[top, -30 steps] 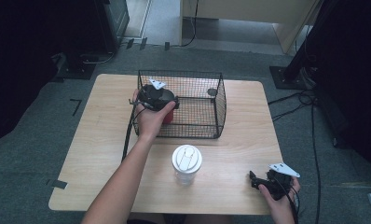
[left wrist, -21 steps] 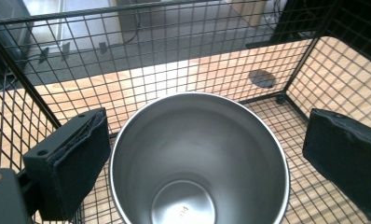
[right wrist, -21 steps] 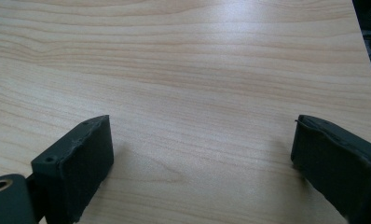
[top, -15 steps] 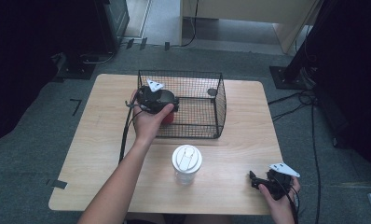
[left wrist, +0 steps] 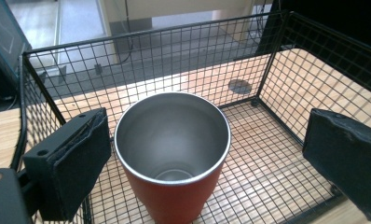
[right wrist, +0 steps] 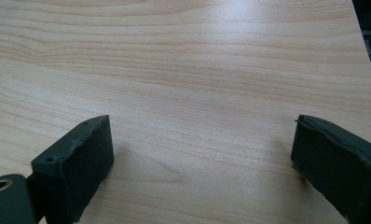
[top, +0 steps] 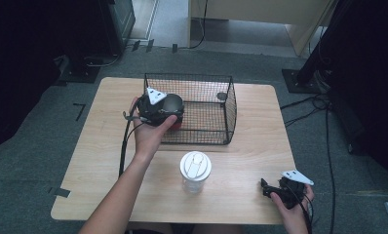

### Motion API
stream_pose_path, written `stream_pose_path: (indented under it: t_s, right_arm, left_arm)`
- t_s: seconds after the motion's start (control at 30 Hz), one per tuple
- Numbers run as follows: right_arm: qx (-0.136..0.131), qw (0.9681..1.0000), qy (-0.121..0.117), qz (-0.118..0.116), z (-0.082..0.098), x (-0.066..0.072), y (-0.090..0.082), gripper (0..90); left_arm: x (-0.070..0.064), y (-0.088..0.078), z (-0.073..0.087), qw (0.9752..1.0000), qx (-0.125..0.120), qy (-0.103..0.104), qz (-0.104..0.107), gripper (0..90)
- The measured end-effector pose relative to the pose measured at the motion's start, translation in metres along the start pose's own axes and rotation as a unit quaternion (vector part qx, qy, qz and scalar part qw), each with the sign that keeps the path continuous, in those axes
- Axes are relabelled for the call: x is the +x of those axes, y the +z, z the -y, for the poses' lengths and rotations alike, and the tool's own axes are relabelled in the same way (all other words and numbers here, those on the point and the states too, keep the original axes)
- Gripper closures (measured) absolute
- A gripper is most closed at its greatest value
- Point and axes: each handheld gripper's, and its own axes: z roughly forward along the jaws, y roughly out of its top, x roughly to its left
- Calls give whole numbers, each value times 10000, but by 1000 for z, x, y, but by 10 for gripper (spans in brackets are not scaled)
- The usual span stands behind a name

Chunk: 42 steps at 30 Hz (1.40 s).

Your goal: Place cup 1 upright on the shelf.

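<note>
Your left claw [left wrist: 207, 154] hangs over the near left corner of the black wire basket [top: 216, 105], which stands toward the far edge of the worktop [top: 92, 161], about midway along it. In the left claw's own view the jaws are spread wide, one on each side of the red cup [left wrist: 174, 156] and clear of it: there is a slim gap at the left pad and a much wider one at the right. The cup stands upright on the basket's mesh floor, close to the near left corner, its steel-lined mouth open and nothing in it. From the high view your left hand [top: 150, 129] and the body of the tool cover most of the cup [top: 175, 122], leaving a sliver of red below the rim. Your right claw [top: 266, 189] lies low at the near right corner of the worktop, held in your right hand [top: 292, 204]; its jaws are spread too, with bare wood between them. A clear tumbler with a white lid [top: 195, 170] stands upright on the worktop just in front of the basket, near the middle, between your two hands.
</note>
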Motion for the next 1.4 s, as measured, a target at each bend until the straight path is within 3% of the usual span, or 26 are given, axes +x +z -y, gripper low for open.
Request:
stream_pose_path:
  t_s: [0.43,0.63,0.9,1.4]
  right_arm:
    - [0,10000,-2,0,0,0,0,57]
    - [-2,10000,-1,1,0,0,0,57]
    - [0,10000,2,3,0,0,0,57]
    - [0,10000,-8,3,0,0,0,57]
  left_arm:
    - [4,-38,16,9997,-204,71,-135,20]
    - [11,-59,33,9994,-267,61,-206,20]
    - [17,-76,53,9990,-279,55,-352,20]
    - [21,-100,89,9990,-310,42,-317,20]
